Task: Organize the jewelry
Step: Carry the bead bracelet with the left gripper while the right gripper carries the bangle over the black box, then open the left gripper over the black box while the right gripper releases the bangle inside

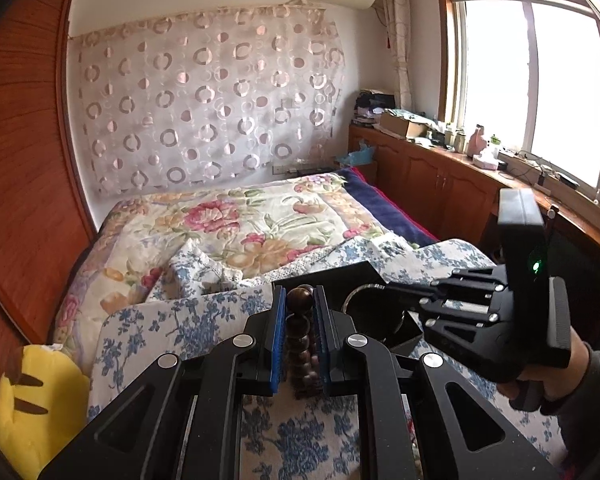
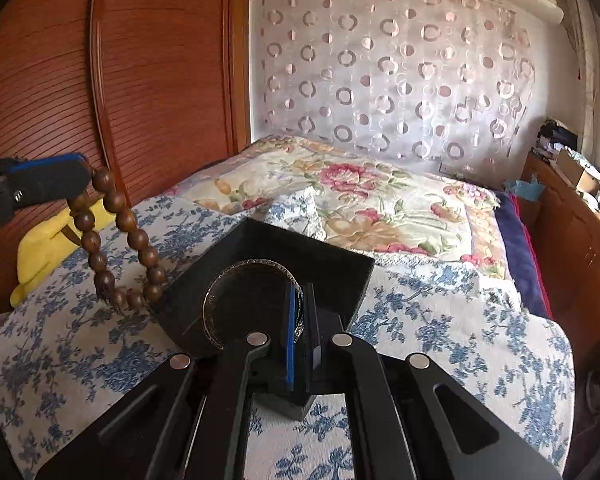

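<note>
We see a bedroom, with both grippers over a bed [image 2: 440, 320] covered in a blue-flowered cloth. The left gripper [image 1: 300, 320] is closed on a string of brown wooden beads [image 2: 116, 240]; in the right wrist view the beads hang in a loop from it at 9 o'clock, their lowest beads touching or just above the cloth beside the tray's left corner. The right gripper [image 2: 300, 312] is clamped narrowly on the rim of a thin silver bangle [image 2: 220, 300], which stands on edge inside a shallow black tray [image 2: 340, 272] resting on the cloth.

In the left wrist view the right gripper comes in from 3 o'clock, held by a hand [image 1: 540, 392], and its body hides most of the tray.

Around them: a yellow plush toy [image 1: 36, 408] at 8 o'clock, against a reddish wooden wardrobe [image 2: 140, 80]. A floral quilt [image 2: 340, 184] covers the far half of the bed. A sheer curtain with ring patterns [image 2: 380, 72] hangs on the back wall. At 2 o'clock in the left wrist view, a low wooden cabinet [image 1: 440, 168] under a bright window [image 1: 540, 80] carries boxes and bottles.
</note>
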The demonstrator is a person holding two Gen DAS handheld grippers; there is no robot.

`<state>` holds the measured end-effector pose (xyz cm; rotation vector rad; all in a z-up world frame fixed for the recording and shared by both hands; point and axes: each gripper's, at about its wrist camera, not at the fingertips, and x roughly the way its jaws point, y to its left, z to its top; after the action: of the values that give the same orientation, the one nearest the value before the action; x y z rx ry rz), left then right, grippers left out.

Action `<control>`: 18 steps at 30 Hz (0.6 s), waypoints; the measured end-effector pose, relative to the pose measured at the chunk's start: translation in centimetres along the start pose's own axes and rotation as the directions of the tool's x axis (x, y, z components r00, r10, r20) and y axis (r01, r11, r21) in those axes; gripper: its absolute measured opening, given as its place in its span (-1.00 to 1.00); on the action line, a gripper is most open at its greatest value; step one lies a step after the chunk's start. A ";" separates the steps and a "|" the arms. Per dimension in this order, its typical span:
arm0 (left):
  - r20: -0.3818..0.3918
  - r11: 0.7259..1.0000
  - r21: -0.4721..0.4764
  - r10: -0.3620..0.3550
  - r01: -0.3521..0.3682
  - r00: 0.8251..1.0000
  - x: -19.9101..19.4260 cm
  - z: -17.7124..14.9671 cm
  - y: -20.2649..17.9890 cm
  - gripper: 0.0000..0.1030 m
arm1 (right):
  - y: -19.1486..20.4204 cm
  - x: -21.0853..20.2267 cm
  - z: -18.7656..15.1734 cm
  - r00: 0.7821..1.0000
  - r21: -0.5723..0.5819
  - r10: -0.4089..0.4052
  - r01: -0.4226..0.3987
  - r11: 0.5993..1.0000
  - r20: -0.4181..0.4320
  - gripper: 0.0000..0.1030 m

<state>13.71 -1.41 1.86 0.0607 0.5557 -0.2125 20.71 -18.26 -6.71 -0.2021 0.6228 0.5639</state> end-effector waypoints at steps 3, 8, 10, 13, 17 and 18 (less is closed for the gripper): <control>-0.008 1.000 0.000 0.002 -0.002 1.000 0.9 0.4 -0.1 -0.76 | -0.1 0.9 -0.2 1.000 0.001 0.021 -0.021 1.000 -0.021 -0.88; -0.011 1.000 0.007 0.003 -0.003 1.000 1.6 0.9 -0.4 -0.76 | -0.4 0.7 -0.7 0.999 0.012 0.035 -0.035 0.999 -0.013 -0.86; -0.011 1.000 0.009 0.002 -0.001 1.000 1.9 1.2 -0.6 -0.76 | -0.8 0.1 -0.8 0.999 0.022 0.032 -0.032 0.999 0.001 -0.86; -0.011 1.000 0.019 -0.001 0.001 1.000 2.4 1.6 -0.9 -0.76 | -1.6 -1.0 -1.1 0.999 0.035 0.028 -0.028 0.999 0.016 -0.86; -0.013 0.999 0.034 -0.003 0.003 1.000 3.1 2.0 -1.6 -0.76 | -2.2 -2.4 -1.8 1.000 0.042 0.013 -0.014 0.999 0.027 -0.86; -0.014 0.999 0.037 -0.004 0.005 1.000 3.3 2.0 -1.7 -0.76 | -2.2 -2.7 -2.1 1.000 0.036 0.005 -0.006 0.999 0.029 -0.86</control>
<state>17.13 -3.93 1.84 0.0966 0.5660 -0.2269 19.03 -21.97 -6.70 -0.1578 0.6048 0.5598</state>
